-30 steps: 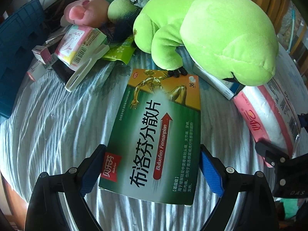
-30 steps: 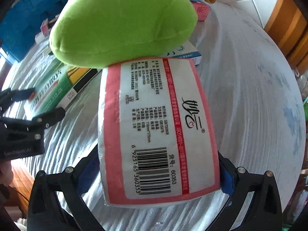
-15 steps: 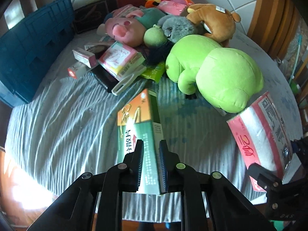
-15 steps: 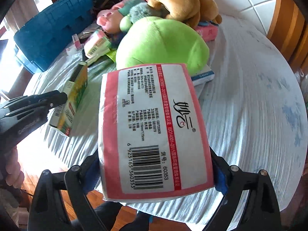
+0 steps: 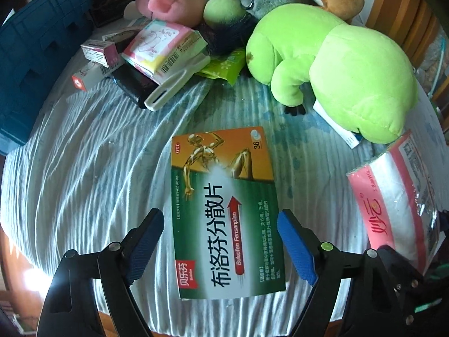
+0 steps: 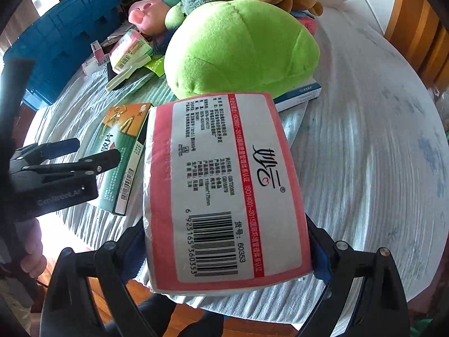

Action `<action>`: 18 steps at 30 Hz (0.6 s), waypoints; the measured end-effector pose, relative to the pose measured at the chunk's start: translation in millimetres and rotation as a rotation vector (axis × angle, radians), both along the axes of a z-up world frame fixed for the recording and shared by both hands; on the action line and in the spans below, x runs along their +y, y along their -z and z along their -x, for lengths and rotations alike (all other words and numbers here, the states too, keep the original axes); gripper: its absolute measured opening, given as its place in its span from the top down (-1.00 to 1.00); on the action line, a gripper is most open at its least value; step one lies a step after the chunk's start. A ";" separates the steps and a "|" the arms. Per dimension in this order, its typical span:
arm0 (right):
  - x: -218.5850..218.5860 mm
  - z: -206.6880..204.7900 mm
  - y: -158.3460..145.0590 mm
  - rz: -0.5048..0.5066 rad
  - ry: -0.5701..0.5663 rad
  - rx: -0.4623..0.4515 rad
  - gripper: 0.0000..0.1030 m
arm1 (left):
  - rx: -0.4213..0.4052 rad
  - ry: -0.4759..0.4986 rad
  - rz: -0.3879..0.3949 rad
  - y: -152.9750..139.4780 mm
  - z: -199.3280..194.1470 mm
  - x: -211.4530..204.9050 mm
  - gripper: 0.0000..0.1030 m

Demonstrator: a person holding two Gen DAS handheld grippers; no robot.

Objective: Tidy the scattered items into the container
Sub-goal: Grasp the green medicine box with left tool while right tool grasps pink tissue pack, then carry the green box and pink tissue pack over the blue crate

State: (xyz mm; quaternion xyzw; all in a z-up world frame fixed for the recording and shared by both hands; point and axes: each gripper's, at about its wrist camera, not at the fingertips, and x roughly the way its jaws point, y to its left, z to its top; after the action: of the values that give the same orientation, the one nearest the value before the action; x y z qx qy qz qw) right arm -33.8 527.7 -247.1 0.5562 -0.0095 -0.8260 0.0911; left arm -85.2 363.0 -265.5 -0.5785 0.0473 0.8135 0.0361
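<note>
A green and orange medicine box (image 5: 224, 210) lies flat on the grey striped cloth. My left gripper (image 5: 221, 241) is open, its blue pads either side of the box and apart from it. The box also shows in the right wrist view (image 6: 120, 151), with the left gripper (image 6: 84, 151) above it. My right gripper (image 6: 227, 250) is shut on a pink and white tissue pack (image 6: 224, 185), held above the table edge; the pack also shows in the left wrist view (image 5: 393, 207). The dark blue crate (image 5: 36, 56) stands at the far left.
A big green plush (image 5: 336, 64) lies on a white and blue box (image 6: 300, 95). Behind it are pink, grey and brown plush toys (image 5: 174, 2). Small boxes, a pink pack (image 5: 165, 47), a white clip and a black item lie near the crate.
Half a second ago my left gripper held the medicine box on edge; now the box lies flat and the jaws are open around it. The right gripper has lowered slightly with the tissue pack.
</note>
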 end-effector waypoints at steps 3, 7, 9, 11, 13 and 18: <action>-2.5 4.9 3.2 -0.020 0.001 -0.005 -0.83 | -0.028 -0.008 0.026 15.4 7.9 1.8 -0.76; -7.1 11.5 13.1 -0.028 0.003 -0.024 -0.84 | -0.038 -0.052 -0.031 25.7 16.5 -8.0 -0.94; -9.3 15.0 16.8 -0.033 0.003 -0.026 -0.84 | -0.019 -0.046 -0.026 23.8 15.8 -7.8 -0.70; -12.0 17.9 20.3 -0.040 0.004 -0.026 -0.84 | 0.002 -0.037 -0.016 21.4 14.7 -6.8 -0.71; -14.7 20.3 23.1 -0.039 0.003 -0.025 -0.84 | 0.008 -0.037 -0.013 21.4 13.6 -7.5 -0.70; -19.5 17.3 20.0 -0.049 -0.007 -0.010 -0.83 | 0.078 -0.049 0.030 2.2 3.1 -10.6 -0.70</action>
State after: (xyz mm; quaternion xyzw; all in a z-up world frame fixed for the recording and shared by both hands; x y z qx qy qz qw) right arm -51.1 508.2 -267.1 0.5624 0.0120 -0.8228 0.0803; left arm -88.2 352.4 -267.7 -0.5478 0.0466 0.8353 0.0054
